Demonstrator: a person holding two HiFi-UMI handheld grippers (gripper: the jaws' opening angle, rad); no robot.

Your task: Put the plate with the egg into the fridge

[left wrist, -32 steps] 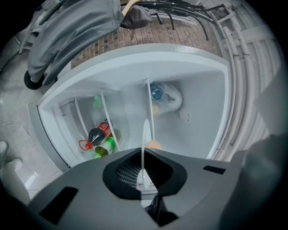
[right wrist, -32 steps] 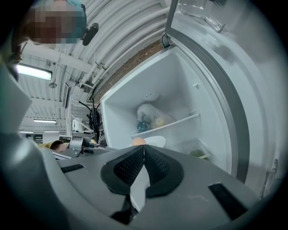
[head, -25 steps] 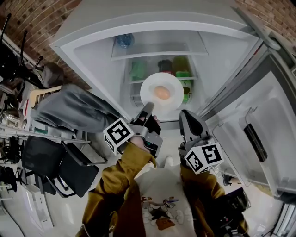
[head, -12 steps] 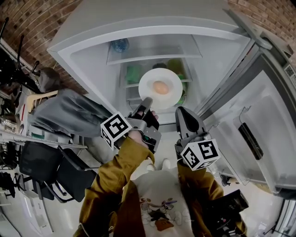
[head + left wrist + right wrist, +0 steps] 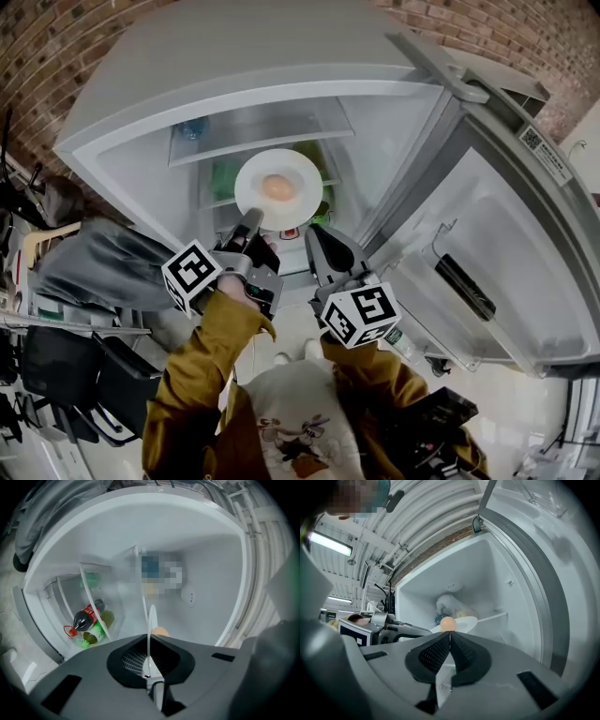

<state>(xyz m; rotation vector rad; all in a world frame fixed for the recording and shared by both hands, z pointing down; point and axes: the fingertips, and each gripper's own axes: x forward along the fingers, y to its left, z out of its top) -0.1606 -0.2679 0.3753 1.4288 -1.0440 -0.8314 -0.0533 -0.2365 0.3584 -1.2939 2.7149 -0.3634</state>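
Note:
A white plate (image 5: 302, 192) with a brown egg (image 5: 277, 187) on it hangs level in front of the open fridge (image 5: 141, 122), at the height of its middle shelves. My left gripper (image 5: 251, 222) is shut on the plate's near rim. In the left gripper view the plate (image 5: 151, 620) stands edge-on between the closed pads, with the egg (image 5: 161, 631) just beyond. My right gripper (image 5: 317, 238) sits beside it to the right, shut, nothing between its jaws. The right gripper view shows the egg (image 5: 447, 623) and plate (image 5: 468, 622) just past its tips (image 5: 450, 634).
The fridge door (image 5: 487, 272) stands open at the right. Green bottles (image 5: 311, 161) sit on the shelves behind the plate, and a blue-capped bottle (image 5: 192, 129) higher up. A cola bottle (image 5: 86, 617) lies in a bin. Grey cloth (image 5: 89, 267) and black chairs (image 5: 56, 375) are at the left.
The left gripper has carried the plate a little upward and toward the fridge. The head view has swung, so everything now sits further left in the picture.

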